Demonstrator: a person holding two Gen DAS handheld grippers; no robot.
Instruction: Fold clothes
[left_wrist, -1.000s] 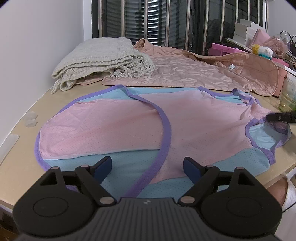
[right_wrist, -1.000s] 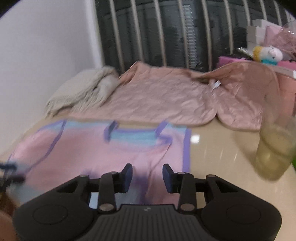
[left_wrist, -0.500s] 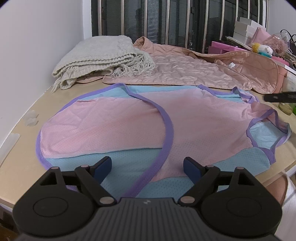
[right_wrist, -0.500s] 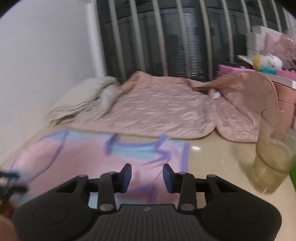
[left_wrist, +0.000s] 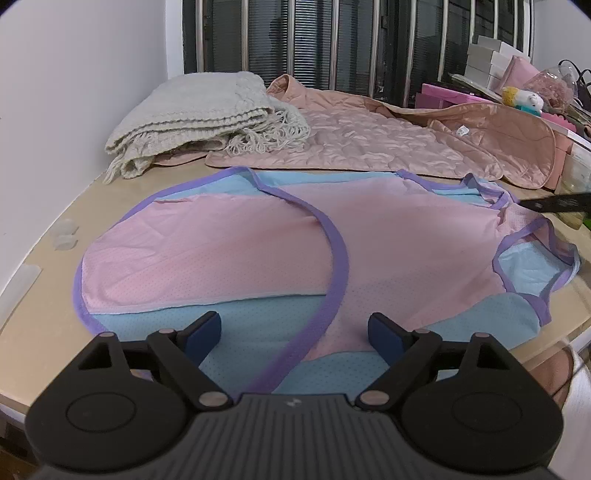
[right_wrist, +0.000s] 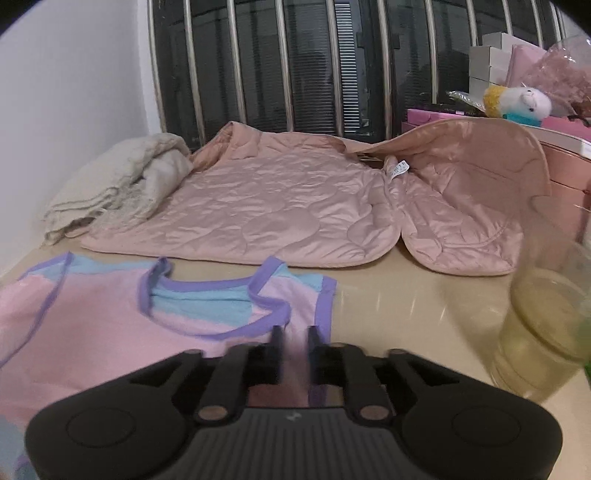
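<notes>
A pink and light-blue sleeveless top (left_wrist: 258, 251) with purple trim lies flat on the beige table (left_wrist: 48, 314), one side folded over its middle. My left gripper (left_wrist: 295, 328) is open wide just above the top's near blue edge, nothing between its pads. In the right wrist view the neckline and shoulder straps of the top (right_wrist: 207, 306) lie just ahead. My right gripper (right_wrist: 294, 339) hovers over the right shoulder strap, its jaws closing to a narrow gap; I see no fabric pinched. It shows as a dark bar (left_wrist: 554, 202) at the right edge of the left wrist view.
A quilted pink jacket (right_wrist: 277, 206) lies spread behind the top, with a folded cream knit blanket (left_wrist: 195, 107) to its left. A clear cup of yellowish drink (right_wrist: 543, 328) stands close on the right. Boxes and a plush toy (right_wrist: 517, 103) crowd the far right.
My right gripper has moved from the armhole toward the far shoulder strap, and its jaws have narrowed. The left gripper and the top have stayed put.
</notes>
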